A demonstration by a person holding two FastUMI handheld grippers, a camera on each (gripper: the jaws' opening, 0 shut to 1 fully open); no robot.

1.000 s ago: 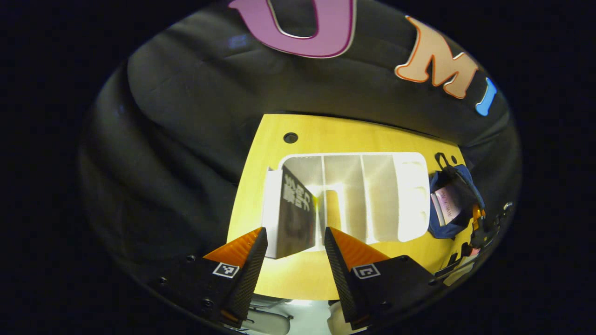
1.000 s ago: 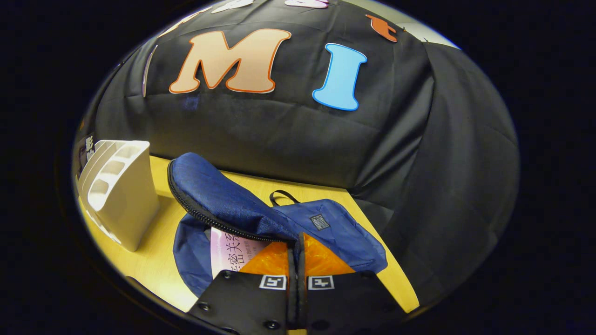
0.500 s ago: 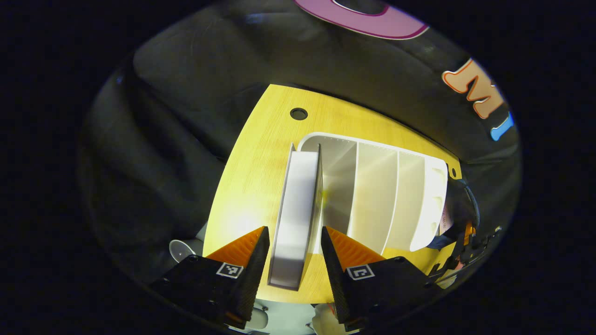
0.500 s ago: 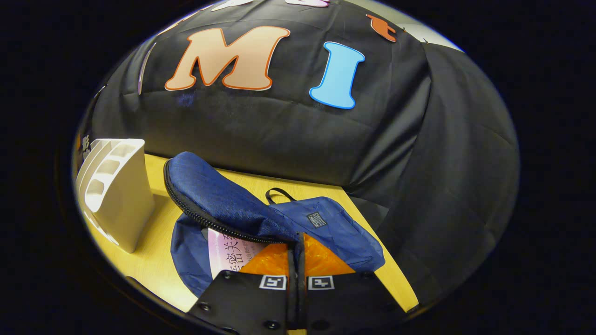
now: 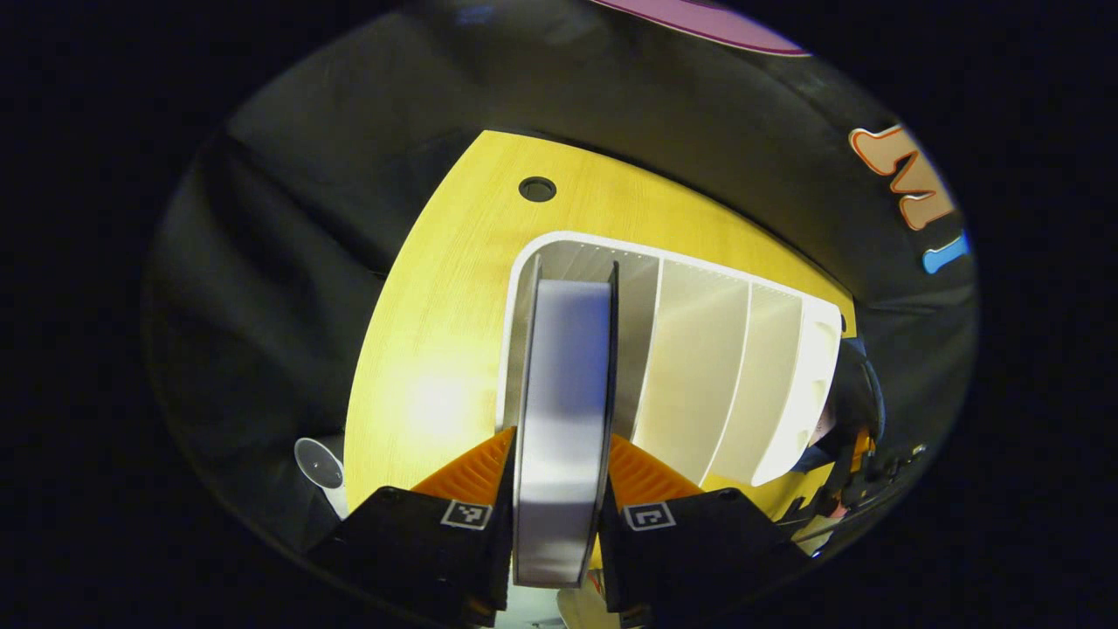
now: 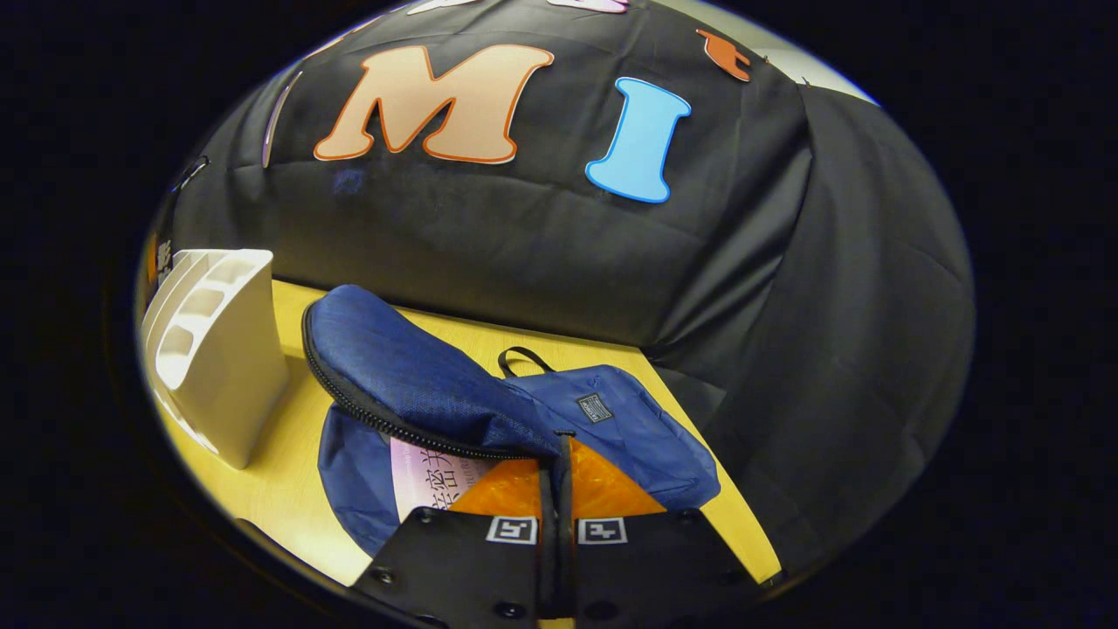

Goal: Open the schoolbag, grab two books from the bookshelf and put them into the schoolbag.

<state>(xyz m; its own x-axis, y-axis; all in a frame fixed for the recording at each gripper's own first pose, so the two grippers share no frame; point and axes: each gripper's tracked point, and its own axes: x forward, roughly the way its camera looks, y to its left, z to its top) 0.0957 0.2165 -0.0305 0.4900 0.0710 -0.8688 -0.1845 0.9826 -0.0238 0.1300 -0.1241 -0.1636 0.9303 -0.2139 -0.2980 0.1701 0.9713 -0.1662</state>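
Observation:
A thick book [image 5: 563, 393] stands in the leftmost slot of the white bookshelf [image 5: 699, 367], its pale page edge toward me. My left gripper [image 5: 559, 463] is shut on it, one finger pressed against each cover. In the right gripper view the blue schoolbag [image 6: 419, 384] lies on the yellow table [image 6: 279, 480] with its zippered flap lifted. My right gripper [image 6: 556, 454] is shut on the flap's edge and holds it up. A pink-and-white book [image 6: 428, 472] lies inside the open bag.
The bookshelf [image 6: 218, 349] stands just left of the bag, and its other slots hold nothing. The tabletop [image 5: 437, 332] has a round cable hole [image 5: 536, 188] near its far edge. Black cloth walls rise behind the table, and a strip of the bag [image 5: 852, 402] shows past the shelf.
My left gripper moved forward around the book and closed, so the gaps beside the covers are gone. The right gripper keeps holding the flap up, almost still.

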